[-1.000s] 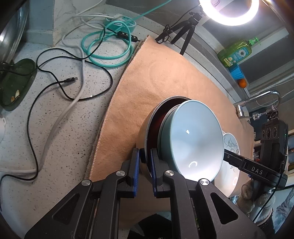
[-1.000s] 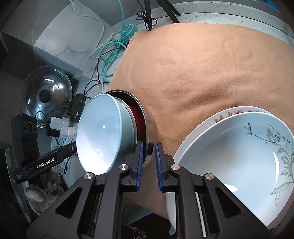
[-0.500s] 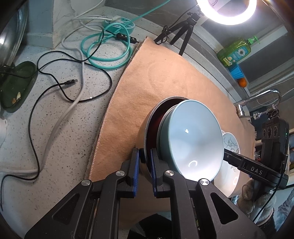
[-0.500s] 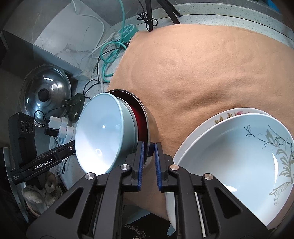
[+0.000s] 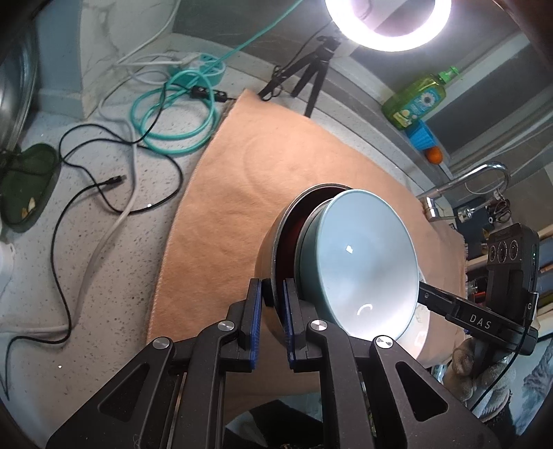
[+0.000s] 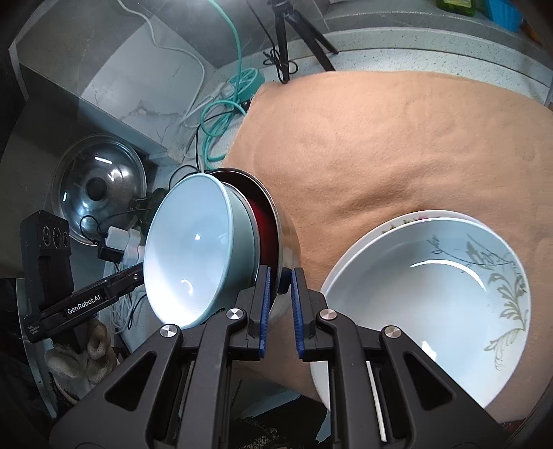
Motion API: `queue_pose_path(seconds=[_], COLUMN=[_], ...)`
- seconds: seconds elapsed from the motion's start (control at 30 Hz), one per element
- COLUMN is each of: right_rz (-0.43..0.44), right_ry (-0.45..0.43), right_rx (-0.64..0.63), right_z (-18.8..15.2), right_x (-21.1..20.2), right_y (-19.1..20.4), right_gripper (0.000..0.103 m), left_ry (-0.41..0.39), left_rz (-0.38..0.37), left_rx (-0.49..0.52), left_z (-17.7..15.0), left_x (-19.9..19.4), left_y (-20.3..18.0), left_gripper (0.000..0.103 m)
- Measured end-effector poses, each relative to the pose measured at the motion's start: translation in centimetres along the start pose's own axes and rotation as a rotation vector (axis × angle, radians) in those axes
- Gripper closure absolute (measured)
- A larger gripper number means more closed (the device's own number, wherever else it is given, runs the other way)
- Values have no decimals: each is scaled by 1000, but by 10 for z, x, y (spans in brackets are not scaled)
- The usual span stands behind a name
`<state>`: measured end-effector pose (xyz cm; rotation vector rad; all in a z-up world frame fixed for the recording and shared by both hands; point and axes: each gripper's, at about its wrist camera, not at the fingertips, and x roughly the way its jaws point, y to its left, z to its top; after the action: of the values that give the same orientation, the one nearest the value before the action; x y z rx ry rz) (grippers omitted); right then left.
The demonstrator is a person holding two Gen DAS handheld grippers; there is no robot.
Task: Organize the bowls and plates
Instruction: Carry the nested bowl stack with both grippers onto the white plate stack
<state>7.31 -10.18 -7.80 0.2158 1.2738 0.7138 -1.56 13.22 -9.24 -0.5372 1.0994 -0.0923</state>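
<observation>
A steel bowl with a dark red inside (image 5: pixel 276 238) (image 6: pixel 287 238) holds a pale blue bowl (image 5: pixel 366 262) (image 6: pixel 186 248) nested in it. Both are tilted and held above the tan cloth (image 5: pixel 242 193) (image 6: pixel 380 145). My left gripper (image 5: pixel 271 297) is shut on the steel bowl's rim from one side. My right gripper (image 6: pixel 280 286) is shut on the rim from the opposite side. Two stacked white plates with a leaf pattern (image 6: pixel 432 304) rest on the cloth at the right of the right wrist view.
Coiled teal cable (image 5: pixel 172 114) and black and white cables (image 5: pixel 114 193) lie on the speckled counter left of the cloth. A tripod (image 5: pixel 307 79) with a ring light (image 5: pixel 390 24), a green soap bottle (image 5: pixel 418 103) and a tap (image 5: pixel 463 186) stand at the back. A steel lid (image 6: pixel 96 186) leans far left.
Both grippers have lifted the nested bowls a little higher above the cloth; the grips are unchanged.
</observation>
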Motion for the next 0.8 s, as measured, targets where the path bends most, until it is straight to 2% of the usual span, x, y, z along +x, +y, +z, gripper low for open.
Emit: queue_pose_path(seconds=[0.17,0.5,0.8], right_rz=[-9,-54,-94], right_ry=[-39,-106,-130], right_rx=[19,111,201], right_z=[-7,-29,-50], right_x=[-28,-79,-100], right_y=[-11,-58,-100], right_gripper=[91,91,91], left_ry=[1,47,116], left_rz=[-33,-91,-115], left_rx=[52,160,236], left_z=[2,1,-8], left_x=[1,21,49], left_y=[-24,-79,-116], left_gripper=[93,93,93])
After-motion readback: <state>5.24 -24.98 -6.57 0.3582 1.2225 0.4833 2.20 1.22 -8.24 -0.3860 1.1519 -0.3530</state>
